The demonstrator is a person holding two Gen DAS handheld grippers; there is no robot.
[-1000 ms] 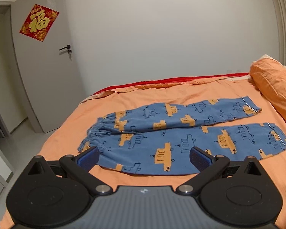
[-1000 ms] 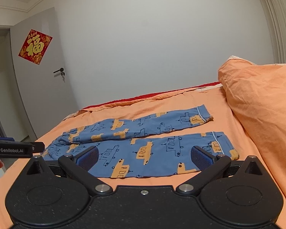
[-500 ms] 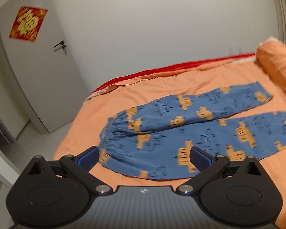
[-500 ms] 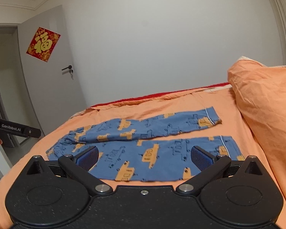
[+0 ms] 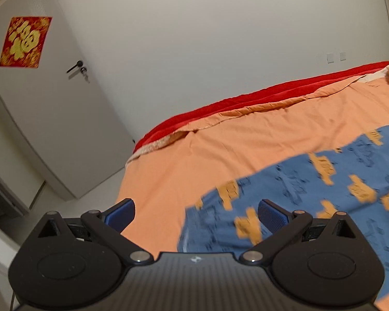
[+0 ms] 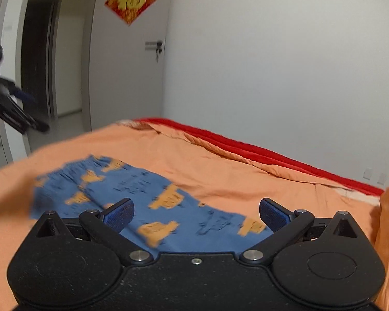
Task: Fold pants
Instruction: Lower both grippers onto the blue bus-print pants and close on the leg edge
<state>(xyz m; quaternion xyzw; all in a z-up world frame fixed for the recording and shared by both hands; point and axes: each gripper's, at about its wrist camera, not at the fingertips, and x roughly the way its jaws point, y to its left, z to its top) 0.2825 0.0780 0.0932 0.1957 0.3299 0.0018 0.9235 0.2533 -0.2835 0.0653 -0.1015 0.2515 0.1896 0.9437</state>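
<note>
The pants (image 5: 311, 194) are laid flat and unfolded on the bed (image 5: 220, 142); the approach is judged under way; fingers of the left gripper (image 5: 195, 213) and right gripper (image 6: 195, 213) are spread apart, empty; a waistband grasp is called for next.

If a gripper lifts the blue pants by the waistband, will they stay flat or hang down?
The pants would probably droop: they lie limp on the orange bedcover, and the waistband looks gathered. Likely light, thin cloth. Both grippers, left and right, are open.
</note>
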